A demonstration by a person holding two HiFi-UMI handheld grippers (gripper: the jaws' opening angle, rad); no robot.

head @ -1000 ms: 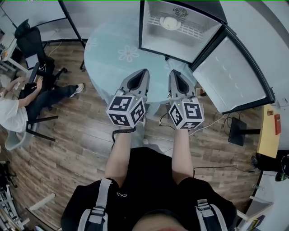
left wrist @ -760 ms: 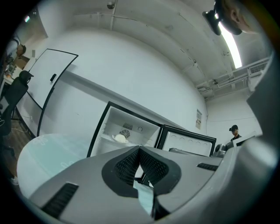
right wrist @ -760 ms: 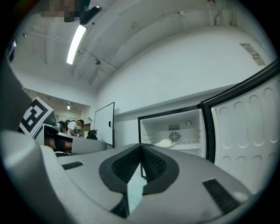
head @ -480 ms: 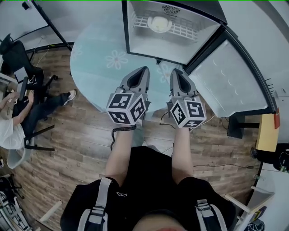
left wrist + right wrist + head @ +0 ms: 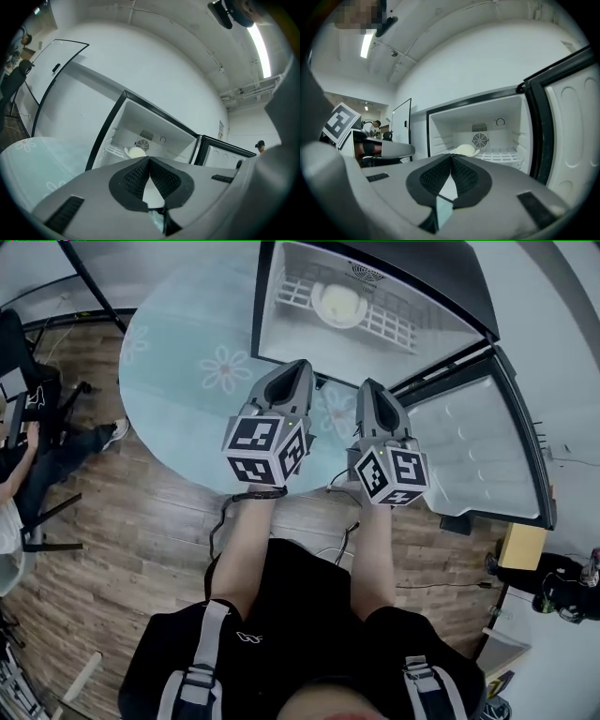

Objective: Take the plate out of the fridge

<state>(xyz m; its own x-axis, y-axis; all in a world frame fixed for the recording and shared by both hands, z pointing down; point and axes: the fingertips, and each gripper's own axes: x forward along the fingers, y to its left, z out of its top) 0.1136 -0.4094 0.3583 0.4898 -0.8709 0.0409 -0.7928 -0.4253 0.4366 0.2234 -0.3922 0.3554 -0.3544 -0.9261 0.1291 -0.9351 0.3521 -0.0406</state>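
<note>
A small fridge (image 5: 281,296) stands open on the round table. A pale plate (image 5: 339,304) lies on its white wire shelf near the back. The plate (image 5: 136,152) shows just past the jaw tips in the left gripper view, and the plate (image 5: 465,150) shows the same way in the right gripper view. My left gripper (image 5: 301,366) is over the table just in front of the fridge opening, shut and holding nothing. My right gripper (image 5: 367,386) is beside it, short of the fridge's front edge, also shut and holding nothing.
The fridge door (image 5: 478,451) stands swung wide open to the right of my right gripper. The table (image 5: 187,362) carries a pale teal flowered cloth. A seated person (image 5: 19,456) and chairs are at the far left on the wood floor.
Both grippers have moved forward, closer to the open fridge, the left one more. The fridge and table sit lower and nearer in the head view. The jaws have stayed shut.
</note>
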